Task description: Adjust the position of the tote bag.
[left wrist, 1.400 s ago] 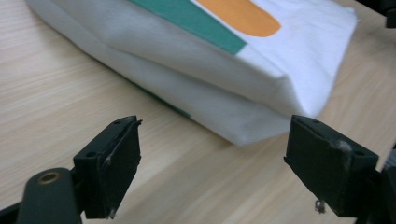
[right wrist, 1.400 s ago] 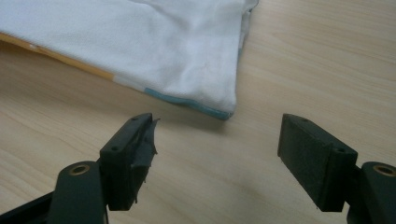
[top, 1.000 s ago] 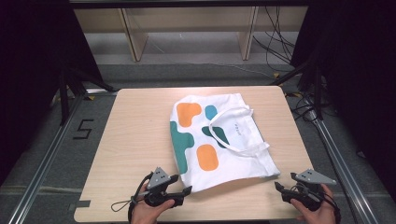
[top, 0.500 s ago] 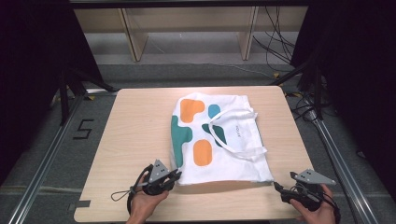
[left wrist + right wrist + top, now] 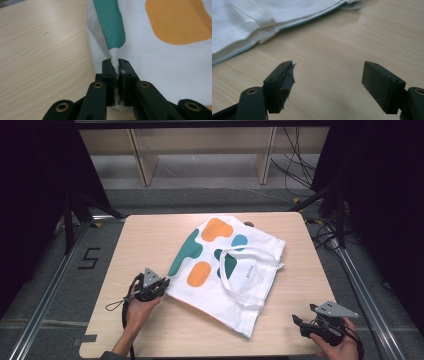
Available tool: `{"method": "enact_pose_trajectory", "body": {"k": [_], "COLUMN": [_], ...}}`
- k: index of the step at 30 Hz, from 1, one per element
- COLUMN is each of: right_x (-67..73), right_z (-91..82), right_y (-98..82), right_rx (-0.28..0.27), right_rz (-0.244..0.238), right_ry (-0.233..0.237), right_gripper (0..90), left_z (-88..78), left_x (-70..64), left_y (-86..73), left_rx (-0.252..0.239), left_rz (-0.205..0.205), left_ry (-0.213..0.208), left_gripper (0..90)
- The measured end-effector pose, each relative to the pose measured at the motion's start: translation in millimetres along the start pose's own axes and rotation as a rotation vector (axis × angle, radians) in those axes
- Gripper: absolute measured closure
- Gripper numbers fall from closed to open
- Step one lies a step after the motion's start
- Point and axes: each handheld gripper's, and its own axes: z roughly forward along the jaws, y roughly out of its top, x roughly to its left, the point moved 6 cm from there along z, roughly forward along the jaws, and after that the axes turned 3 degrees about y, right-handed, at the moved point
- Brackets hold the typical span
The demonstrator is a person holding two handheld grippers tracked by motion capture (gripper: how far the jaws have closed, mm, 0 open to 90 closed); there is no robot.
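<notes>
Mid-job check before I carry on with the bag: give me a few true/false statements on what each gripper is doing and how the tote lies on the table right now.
1. The left gripper is shut on a pinch of the tote bag fabric. True.
2. The right gripper also grips the bag. False: its jaws stand open over bare table, apart from the cloth.
3. The bag's handles lie on top of the bag. True.
4. The bag hangs over the table's edge. False: in the high view it lies wholly on the tabletop.
5. The bag's print is orange and teal patches on white. True.
</notes>
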Motion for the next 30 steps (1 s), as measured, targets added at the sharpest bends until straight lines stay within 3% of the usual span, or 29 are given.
{"method": "enact_pose_trajectory", "body": {"k": [4, 5, 6, 9, 10, 11, 12, 14, 15, 17, 19, 21, 22, 23, 24, 25, 26, 27, 28, 29, 30], "right_x": [1.7, 2.1, -1.6, -0.7, 0.9, -1.2, 0.5, -1.1, 3.2, 4.1, 0.8, -0.8, 2.3, -0.9, 3.6, 0.7, 1.3, 0.2, 0.2, 1.8, 2.4], "right_z": [-0.3, 0.5, 1.1, 1.3, 0.5, 1.0, 0.8, 1.0, 0.7, 1.1, 1.5, 1.0, 0.6, 0.5, -0.9, -1.0, -0.7, 0.1, 0.1, 0.1, -0.3], "right_y": [-0.2, 0.0, 1.2, 1.0, 0.5, 1.5, 0.9, 1.6, 0.1, -0.4, 0.3, 0.6, -0.3, 1.0, -0.6, 0.5, 0.2, 0.4, 0.4, 0.2, 0.1], "right_rx": [0.011, 0.004, -0.007, -0.004, -0.002, -0.009, -0.007, -0.006, 0.009, 0.014, 0.004, 0.003, 0.008, -0.006, 0.009, 0.0, -0.002, 0.004, 0.004, 0.008, 0.014], "right_rz": [-0.003, -0.004, -0.047, -0.042, -0.02, -0.05, -0.03, -0.059, -0.01, -0.007, -0.045, -0.055, -0.016, -0.049, 0.006, -0.031, -0.025, -0.053, -0.053, -0.056, -0.061], "right_ry": [0.005, 0.005, -0.005, 0.004, -0.004, 0.0, -0.002, -0.003, 0.009, 0.012, 0.004, -0.002, 0.005, 0.005, 0.012, 0.006, 0.005, 0.019, 0.019, 0.018, 0.015], "right_gripper": [26.4, 26.4, 26.4, 26.4, 26.4, 26.4, 26.4, 26.4, 26.4, 26.4, 26.4, 26.4, 26.4, 26.4, 26.4, 26.4, 26.4, 26.4, 26.4, 26.4, 26.4], "left_z": [10.5, 20.0, 24.7, 37.1, 42.2, 46.8, 53.1, 62.0, 65.7, 67.7, 61.9, 50.3, 42.1, 32.9, 22.5, 12.4, 2.3, -7.9, -7.9, -27.1, -35.4], "left_x": [14.3, 21.2, 24.8, 36.0, 39.6, 43.6, 45.4, 51.8, 54.7, 60.6, 63.4, 59.3, 54.9, 49.7, 44.8, 39.6, 33.3, 25.1, 25.1, -1.2, -18.4], "left_y": [4.5, 9.3, 11.6, 17.8, 19.5, 21.0, 23.7, 28.0, 30.5, 36.1, 37.8, 36.5, 35.3, 35.0, 35.3, 35.9, 36.5, 36.2, 36.2, 31.6, 27.6], "left_rx": [0.021, 0.01, 0.005, 0.015, 0.017, 0.018, 0.0, -0.003, -0.012, -0.034, -0.041, -0.033, -0.022, -0.021, -0.019, -0.025, -0.03, -0.035, -0.035, -0.06, -0.063], "left_rz": [-0.008, -0.028, -0.035, -0.029, -0.024, -0.025, -0.057, -0.062, -0.064, -0.062, -0.112, -0.188, -0.201, -0.192, -0.173, -0.139, -0.128, -0.148, -0.148, -0.201, -0.204], "left_ry": [0.032, 0.047, 0.053, 0.067, 0.065, 0.069, 0.069, 0.073, 0.08, 0.081, 0.073, 0.056, 0.058, 0.056, 0.071, 0.078, 0.071, 0.048, 0.048, -0.037, -0.095], "left_gripper": [83.5, 83.5, 83.5, 83.3, 83.2, 83.1, 83.0, 82.6, 82.2, 80.6, 73.0, 57.7, 50.3, 45.4, 41.3, 38.3, 37.8, 36.6, 33.8, 32.8, 32.9]}}
